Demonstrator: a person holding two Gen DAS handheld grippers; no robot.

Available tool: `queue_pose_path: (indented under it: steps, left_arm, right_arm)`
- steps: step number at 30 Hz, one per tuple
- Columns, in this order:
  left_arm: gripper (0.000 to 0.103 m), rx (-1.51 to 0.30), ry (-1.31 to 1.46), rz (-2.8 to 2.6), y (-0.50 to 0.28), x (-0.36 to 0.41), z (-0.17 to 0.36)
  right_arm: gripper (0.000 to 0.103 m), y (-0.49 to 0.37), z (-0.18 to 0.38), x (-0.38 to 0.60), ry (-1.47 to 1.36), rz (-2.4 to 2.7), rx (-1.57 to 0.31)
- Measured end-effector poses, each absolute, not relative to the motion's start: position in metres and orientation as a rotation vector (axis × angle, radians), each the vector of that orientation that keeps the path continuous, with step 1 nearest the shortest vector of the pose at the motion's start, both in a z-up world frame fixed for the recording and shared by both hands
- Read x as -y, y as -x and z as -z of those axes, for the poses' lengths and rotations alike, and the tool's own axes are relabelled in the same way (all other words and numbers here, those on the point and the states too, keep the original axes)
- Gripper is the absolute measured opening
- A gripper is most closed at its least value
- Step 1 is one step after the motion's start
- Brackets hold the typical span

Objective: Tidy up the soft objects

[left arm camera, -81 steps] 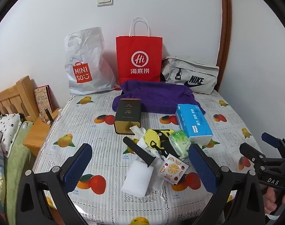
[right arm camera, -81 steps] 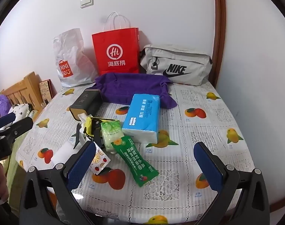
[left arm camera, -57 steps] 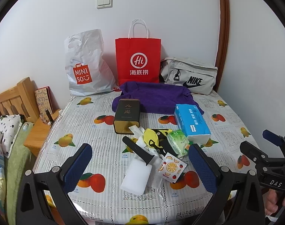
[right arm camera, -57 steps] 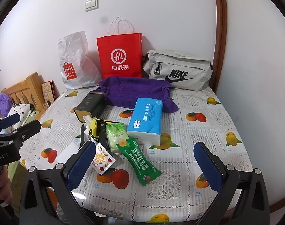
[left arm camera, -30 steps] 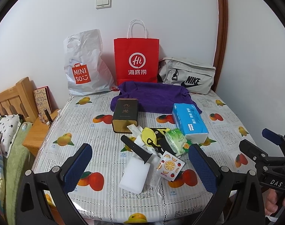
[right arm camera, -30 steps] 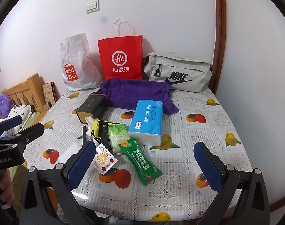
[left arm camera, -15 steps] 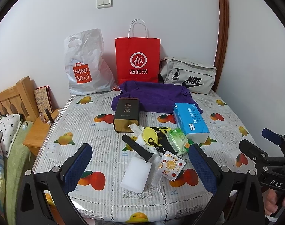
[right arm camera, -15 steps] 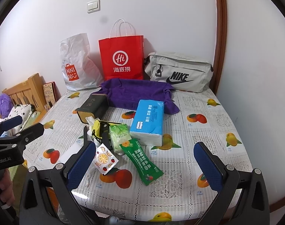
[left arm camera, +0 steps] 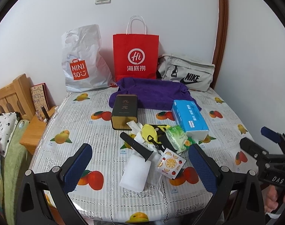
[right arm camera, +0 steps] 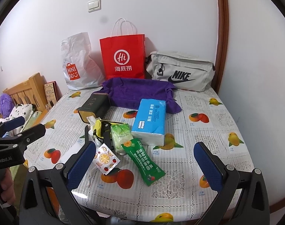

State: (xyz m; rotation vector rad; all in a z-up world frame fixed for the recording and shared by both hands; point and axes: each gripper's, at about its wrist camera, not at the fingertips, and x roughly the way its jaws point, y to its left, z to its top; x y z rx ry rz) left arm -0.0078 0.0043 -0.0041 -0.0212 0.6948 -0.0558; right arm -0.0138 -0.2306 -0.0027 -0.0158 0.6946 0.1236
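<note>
On the fruit-print tablecloth (left arm camera: 80,123) lies a small heap: a blue tissue pack (left arm camera: 189,119) (right arm camera: 151,119), a pale green tissue packet (left arm camera: 177,136) (right arm camera: 121,133), a long green sachet (right arm camera: 145,161), a fruit-print sachet (left arm camera: 170,163) (right arm camera: 107,158), a white pad (left arm camera: 136,171) and a yellow piece (left arm camera: 150,132). A purple towel (left arm camera: 153,93) (right arm camera: 138,91) lies behind them. My left gripper (left arm camera: 140,166) hangs open above the near edge, over the white pad. My right gripper (right arm camera: 145,164) is open too, over the green sachet. Both hold nothing.
A dark tin box (left arm camera: 124,110) lies beside the heap. Against the wall stand a white Miniso bag (left arm camera: 82,61), a red paper bag (left arm camera: 136,56) and a grey Nike pouch (left arm camera: 187,76). A wooden headboard (left arm camera: 9,97) and bedding are at the left.
Both grippers have drifted back and slightly up over the last seconds, so the table looks a little farther away. Nothing on the table has moved.
</note>
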Motion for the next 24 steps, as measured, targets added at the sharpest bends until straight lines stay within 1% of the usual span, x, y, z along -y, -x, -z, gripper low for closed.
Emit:
queue_pose_path:
  steps: [8, 24]
  left_arm:
    - [0.103, -0.779, 0.016, 0.051, -0.007, -0.014, 0.044]
    - [0.103, -0.958, -0.039, 0.102, -0.052, -0.011, 0.134]
  right_arm:
    - [0.103, 0.003, 0.025, 0.239, 0.004, -0.129, -0.741]
    - [0.103, -0.031, 0.089, 0.243, 0.036, -0.131, -0.86]
